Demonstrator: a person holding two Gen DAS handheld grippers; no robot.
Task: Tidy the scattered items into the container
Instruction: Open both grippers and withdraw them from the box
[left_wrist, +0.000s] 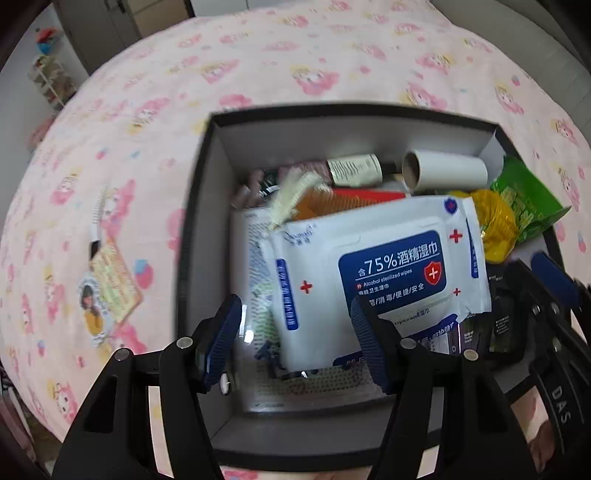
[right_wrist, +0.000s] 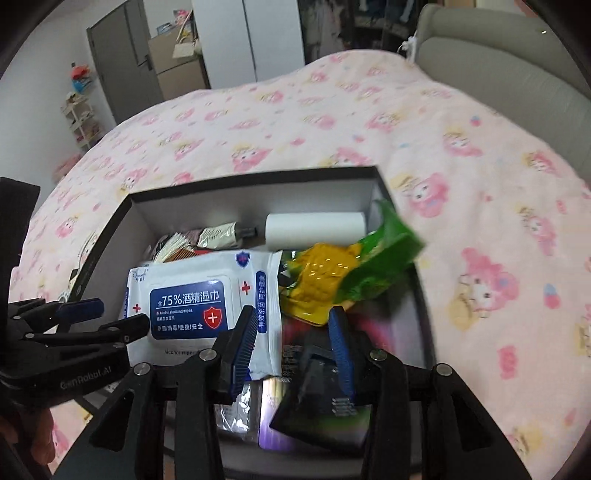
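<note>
A black box (left_wrist: 207, 155) with grey inner walls sits on the pink bed and shows in the right wrist view (right_wrist: 110, 225) too. In it lie a white pack of alcohol wipes (left_wrist: 373, 273) (right_wrist: 192, 299), a white roll (left_wrist: 447, 171) (right_wrist: 314, 225), a tube (left_wrist: 354, 170), a yellow and green snack bag (left_wrist: 513, 210) (right_wrist: 340, 277) and other items. My left gripper (left_wrist: 295, 332) is open above the wipes, holding nothing. My right gripper (right_wrist: 291, 347) is open over the box's right part, just below the snack bag; it also shows in the left wrist view (left_wrist: 546, 280).
A small comb and a flat illustrated card (left_wrist: 107, 284) lie on the pink patterned bedspread (right_wrist: 461, 184) left of the box. A grey headboard (right_wrist: 480, 66) stands at the far right. A shelf and door are far left.
</note>
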